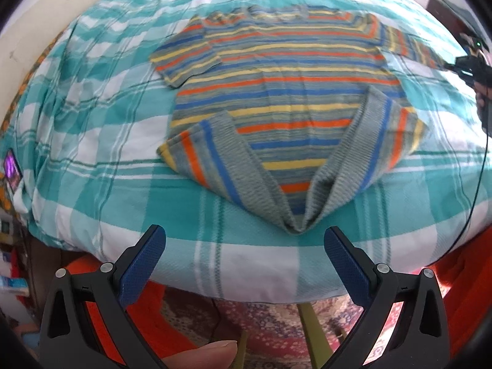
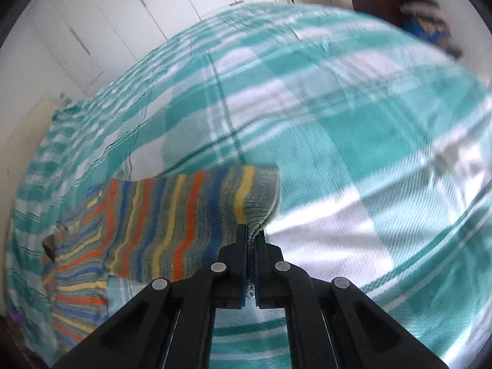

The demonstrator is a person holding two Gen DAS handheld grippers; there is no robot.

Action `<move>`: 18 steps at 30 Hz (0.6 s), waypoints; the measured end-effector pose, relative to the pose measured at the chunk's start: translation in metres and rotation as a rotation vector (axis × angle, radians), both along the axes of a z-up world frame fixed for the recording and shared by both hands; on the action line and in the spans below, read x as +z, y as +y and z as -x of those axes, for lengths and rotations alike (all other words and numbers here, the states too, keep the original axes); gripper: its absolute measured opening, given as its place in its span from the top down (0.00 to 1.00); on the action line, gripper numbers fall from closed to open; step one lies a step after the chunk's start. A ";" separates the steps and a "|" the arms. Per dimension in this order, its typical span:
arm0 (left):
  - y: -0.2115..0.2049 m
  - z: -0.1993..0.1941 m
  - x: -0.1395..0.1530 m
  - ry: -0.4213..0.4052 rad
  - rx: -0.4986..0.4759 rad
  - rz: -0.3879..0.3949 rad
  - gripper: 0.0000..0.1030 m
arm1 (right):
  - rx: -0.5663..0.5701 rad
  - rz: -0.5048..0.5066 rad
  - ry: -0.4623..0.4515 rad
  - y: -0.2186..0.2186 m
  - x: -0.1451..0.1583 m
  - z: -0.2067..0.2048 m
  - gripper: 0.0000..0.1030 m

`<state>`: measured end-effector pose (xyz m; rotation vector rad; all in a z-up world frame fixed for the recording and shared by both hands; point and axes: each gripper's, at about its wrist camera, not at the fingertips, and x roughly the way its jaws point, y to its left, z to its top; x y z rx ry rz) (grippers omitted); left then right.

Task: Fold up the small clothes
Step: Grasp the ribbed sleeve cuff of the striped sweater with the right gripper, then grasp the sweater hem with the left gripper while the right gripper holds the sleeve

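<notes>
A small striped knit sweater [image 1: 276, 92] in grey, orange, blue and yellow lies flat on the bed, its bottom hem corners folded inward into a V. My left gripper [image 1: 244, 243] is open and empty, just in front of the hem near the bed's front edge. My right gripper [image 2: 252, 233] is shut on the grey cuff of the sweater's sleeve [image 2: 184, 215] and holds it stretched out to the side. The right gripper also shows at the far right of the left wrist view [image 1: 461, 67], at the end of the sleeve.
The bed is covered by a teal and white checked sheet [image 1: 107, 153]. White wardrobe doors [image 2: 123, 15] stand beyond the bed. A red patterned floor covering [image 1: 261, 323] lies below the bed's front edge. A black cable [image 1: 479, 169] hangs at the right.
</notes>
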<state>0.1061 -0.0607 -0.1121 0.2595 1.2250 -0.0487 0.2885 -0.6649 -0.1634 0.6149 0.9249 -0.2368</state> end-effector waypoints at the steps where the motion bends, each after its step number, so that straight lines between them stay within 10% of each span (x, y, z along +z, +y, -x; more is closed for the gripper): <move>1: -0.003 0.001 0.002 -0.006 -0.008 0.000 0.00 | -0.005 -0.039 -0.020 -0.005 -0.003 0.002 0.97; 3: -0.008 0.004 0.006 -0.016 -0.014 0.004 0.00 | -0.018 -0.138 -0.077 -0.008 -0.006 0.005 0.92; 5: -0.010 0.006 0.007 -0.019 -0.014 0.006 0.00 | -0.070 -0.254 -0.131 -0.018 -0.013 0.009 0.46; 6: -0.010 0.006 0.006 -0.017 -0.012 0.005 0.00 | -0.095 -0.289 -0.153 -0.019 -0.017 0.011 0.42; 8: -0.012 0.006 0.002 -0.001 -0.012 -0.004 0.00 | -0.107 -0.290 -0.125 -0.019 -0.024 0.004 0.58; 10: -0.013 0.007 -0.002 0.016 -0.011 -0.004 0.00 | -0.105 -0.224 -0.051 -0.018 -0.026 -0.006 0.98; 15: -0.002 0.012 -0.004 0.019 0.023 -0.002 0.00 | -0.110 0.114 0.031 -0.010 0.010 -0.001 0.99; 18: 0.008 0.014 -0.016 0.041 0.048 -0.015 0.00 | -0.090 0.140 0.104 -0.013 -0.004 -0.004 0.99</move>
